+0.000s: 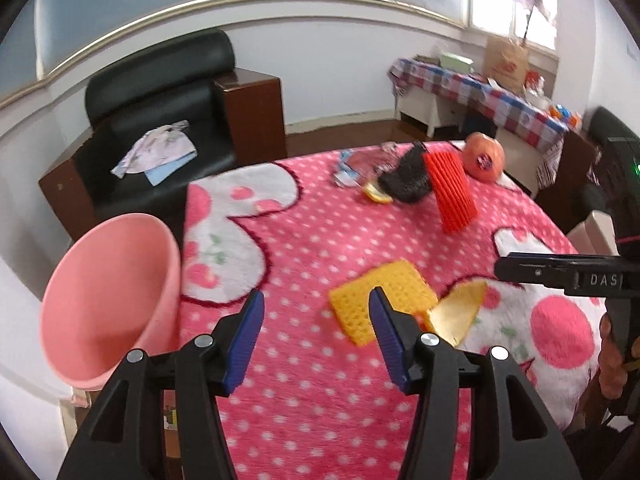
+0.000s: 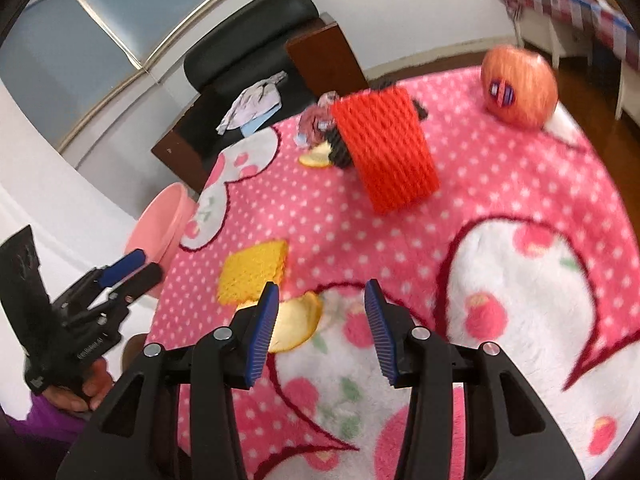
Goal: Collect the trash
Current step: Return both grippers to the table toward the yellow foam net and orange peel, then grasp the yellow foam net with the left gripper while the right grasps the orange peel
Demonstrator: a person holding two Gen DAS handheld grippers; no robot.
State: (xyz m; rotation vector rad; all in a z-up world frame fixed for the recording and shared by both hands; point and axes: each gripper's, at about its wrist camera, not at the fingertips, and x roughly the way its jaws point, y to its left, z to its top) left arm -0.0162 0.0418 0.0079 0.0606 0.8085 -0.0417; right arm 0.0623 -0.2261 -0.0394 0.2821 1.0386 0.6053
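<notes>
A yellow foam net [image 1: 380, 300] [image 2: 252, 270] lies on the pink dotted table cover [image 1: 320, 240], with a yellow peel [image 1: 460, 312] [image 2: 298, 320] beside it. A red foam net [image 1: 450, 192] [image 2: 388, 148] lies farther back, next to a black net [image 1: 406, 180], another peel piece [image 1: 376, 196] [image 2: 316, 158] and wrappers [image 1: 352, 168]. My left gripper [image 1: 316, 340] is open and empty, just in front of the yellow net. My right gripper [image 2: 322, 332] is open and empty, its left finger over the peel.
A pink bin [image 1: 112, 300] [image 2: 164, 232] stands at the table's left edge. An orange-red fruit [image 1: 482, 156] [image 2: 518, 86] sits at the far right. A black armchair [image 1: 160, 100] and a side table with a checked cloth [image 1: 480, 88] stand beyond.
</notes>
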